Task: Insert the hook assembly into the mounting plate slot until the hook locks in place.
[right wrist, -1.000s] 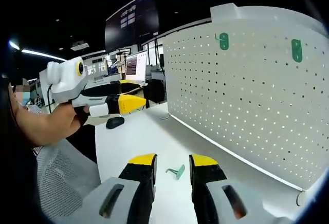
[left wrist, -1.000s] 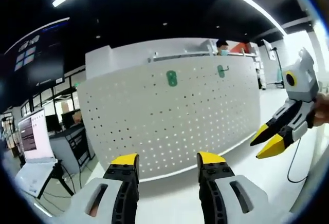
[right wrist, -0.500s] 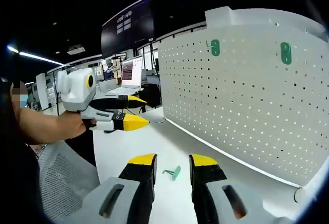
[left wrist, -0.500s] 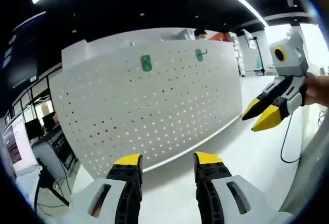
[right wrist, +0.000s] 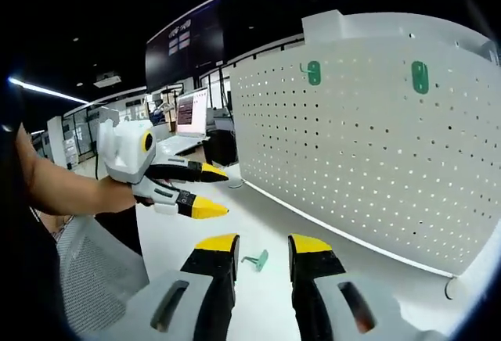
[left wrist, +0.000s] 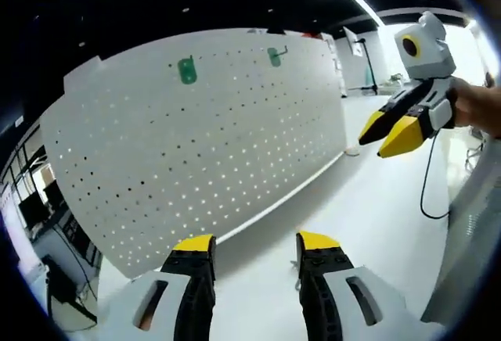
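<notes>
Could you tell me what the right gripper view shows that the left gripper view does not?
Seen in the right gripper view and not the left: a loose green hook lying on the white table just ahead of the open right gripper, and a laptop behind. Seen in the left gripper view and not the right: a black cable. Both share the white pegboard, its two green mounting plates and each other's gripper; the left gripper is open too.

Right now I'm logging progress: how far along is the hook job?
Early. Looks done: one green plate on the pegboard already carries a hook. In hand: nothing; the right tool and left tool are open, the right one nearing the loose green hook on the table. Left: grasp it and lock it into the bare plate.
</notes>
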### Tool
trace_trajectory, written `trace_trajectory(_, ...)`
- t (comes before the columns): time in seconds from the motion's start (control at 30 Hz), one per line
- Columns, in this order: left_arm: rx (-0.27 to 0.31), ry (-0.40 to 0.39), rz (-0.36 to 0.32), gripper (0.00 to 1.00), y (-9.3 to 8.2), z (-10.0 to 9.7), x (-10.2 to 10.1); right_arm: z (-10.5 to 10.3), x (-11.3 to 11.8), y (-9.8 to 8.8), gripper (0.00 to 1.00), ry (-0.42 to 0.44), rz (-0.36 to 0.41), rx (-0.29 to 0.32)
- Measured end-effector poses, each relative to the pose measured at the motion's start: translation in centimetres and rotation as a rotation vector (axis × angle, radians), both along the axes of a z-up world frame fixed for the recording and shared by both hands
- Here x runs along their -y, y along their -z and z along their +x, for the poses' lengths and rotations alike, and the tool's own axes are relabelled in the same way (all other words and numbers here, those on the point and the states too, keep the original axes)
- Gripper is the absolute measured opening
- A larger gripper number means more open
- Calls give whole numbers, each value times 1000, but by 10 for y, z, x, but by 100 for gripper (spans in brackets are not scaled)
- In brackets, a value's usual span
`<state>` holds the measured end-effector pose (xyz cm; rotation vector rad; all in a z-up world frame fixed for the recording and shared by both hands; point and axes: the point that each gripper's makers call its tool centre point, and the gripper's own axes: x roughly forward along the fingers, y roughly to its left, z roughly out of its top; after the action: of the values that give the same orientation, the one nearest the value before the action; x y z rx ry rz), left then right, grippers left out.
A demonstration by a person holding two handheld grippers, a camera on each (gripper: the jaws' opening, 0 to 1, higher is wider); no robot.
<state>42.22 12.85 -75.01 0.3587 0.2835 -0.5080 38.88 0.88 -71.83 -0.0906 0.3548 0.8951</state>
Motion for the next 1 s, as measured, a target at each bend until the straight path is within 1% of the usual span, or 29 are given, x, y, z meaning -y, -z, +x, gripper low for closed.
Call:
trace_trajectory(0.13,-16,39,32,43,9,2,6,0,3,0,24,12,4,0)
trace_trajectory(0.33,-34,93,53,43,19,7,14,0,7,1,24,28,4,-1)
trace_trajectory(0.6,-82,162,117,41,44,5,22,-1,11,4,24,39,4,-8)
trace_trajectory(0.7,-92,185,138,40,51,4,26,0,12,4,24,44,5,-10)
trace_trajectory(1.0,-124,273,260,39,77,4,36,1,14,6,24,49,3,-13)
